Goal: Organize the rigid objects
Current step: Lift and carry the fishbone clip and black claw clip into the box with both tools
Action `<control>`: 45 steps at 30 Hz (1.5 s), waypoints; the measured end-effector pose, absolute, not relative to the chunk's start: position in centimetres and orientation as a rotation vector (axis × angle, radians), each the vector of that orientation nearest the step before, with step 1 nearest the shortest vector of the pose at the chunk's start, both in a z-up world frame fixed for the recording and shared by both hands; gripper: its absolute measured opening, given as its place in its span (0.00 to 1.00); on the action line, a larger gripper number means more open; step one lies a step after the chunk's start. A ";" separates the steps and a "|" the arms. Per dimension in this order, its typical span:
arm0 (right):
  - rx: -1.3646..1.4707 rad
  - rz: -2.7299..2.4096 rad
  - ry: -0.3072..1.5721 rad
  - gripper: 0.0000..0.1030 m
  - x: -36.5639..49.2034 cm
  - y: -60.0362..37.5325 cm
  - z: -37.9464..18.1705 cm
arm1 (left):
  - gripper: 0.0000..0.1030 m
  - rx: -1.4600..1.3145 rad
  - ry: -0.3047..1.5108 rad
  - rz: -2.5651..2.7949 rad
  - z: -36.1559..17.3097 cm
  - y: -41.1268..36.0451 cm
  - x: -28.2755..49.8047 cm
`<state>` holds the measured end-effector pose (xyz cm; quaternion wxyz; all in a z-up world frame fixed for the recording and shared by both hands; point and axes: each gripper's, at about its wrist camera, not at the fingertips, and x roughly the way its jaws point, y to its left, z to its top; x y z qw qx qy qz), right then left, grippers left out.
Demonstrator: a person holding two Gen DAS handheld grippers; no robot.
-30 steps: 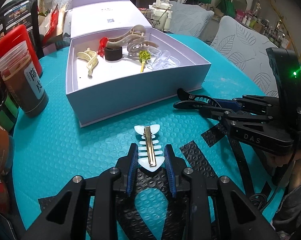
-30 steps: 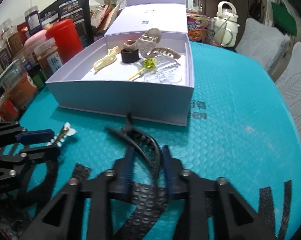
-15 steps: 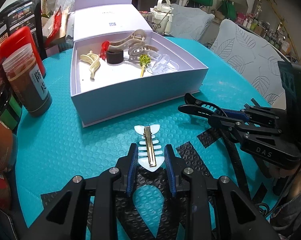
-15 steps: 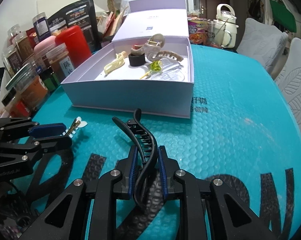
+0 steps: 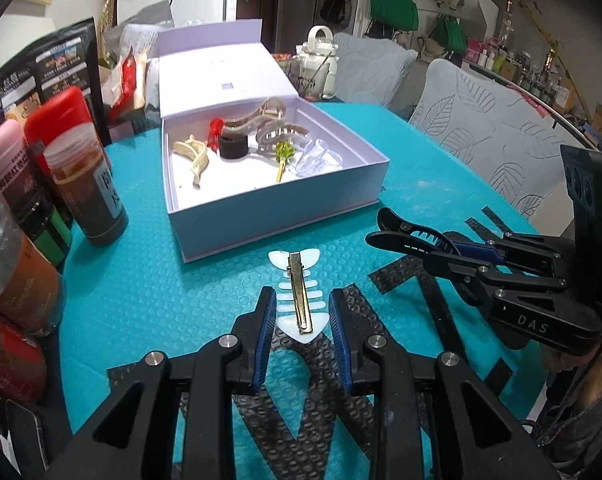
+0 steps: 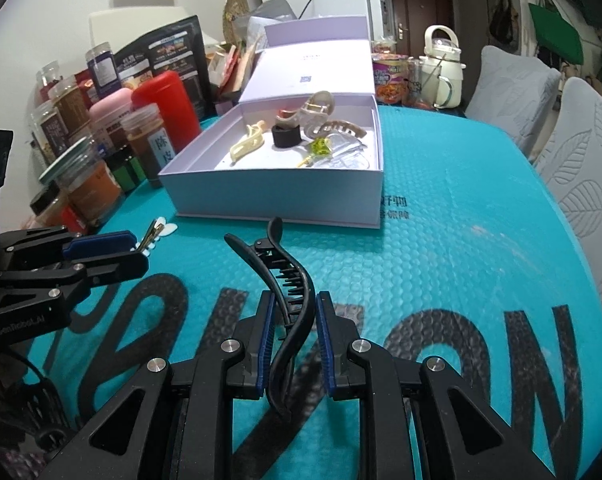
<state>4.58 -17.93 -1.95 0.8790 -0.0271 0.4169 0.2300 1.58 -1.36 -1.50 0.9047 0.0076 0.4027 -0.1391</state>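
Jaws of the left gripper (image 5: 299, 312) pinch a fishbone clip (image 5: 298, 294); the right gripper (image 6: 292, 334) pinches a black claw clip (image 6: 289, 304).

left gripper (image 5: 299, 312): fingers clamped | right gripper (image 6: 292, 320): fingers clamped, angled down

Right gripper (image 6: 291, 312) jaws clamp black hair clip (image 6: 289, 280); lavender box (image 6: 277, 188) beyond.

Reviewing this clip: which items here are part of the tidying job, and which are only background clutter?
Part of the job:
- fishbone hair clip, held in the left gripper
- black claw clip, held in the right gripper
- lilac box with hair clips already inside

Just lying about:
- jars along the table edge
- cream kettle
- black packet
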 end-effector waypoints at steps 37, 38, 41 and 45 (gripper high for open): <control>-0.091 0.583 0.671 0.19 4.7 -16.2 7.2 | 0.26 0.031 0.594 -0.278 8.0 -1.0 3.6; -0.092 0.584 0.671 0.19 4.9 -16.1 7.3 | 0.26 0.032 0.592 -0.279 8.2 -1.0 3.8; -0.090 0.591 0.668 0.19 5.7 -15.9 7.7 | 0.26 0.039 0.586 -0.279 8.6 -1.2 4.5; -0.088 0.590 0.666 0.19 6.9 -15.8 8.3 | 0.26 0.050 0.577 -0.269 9.2 -1.3 5.7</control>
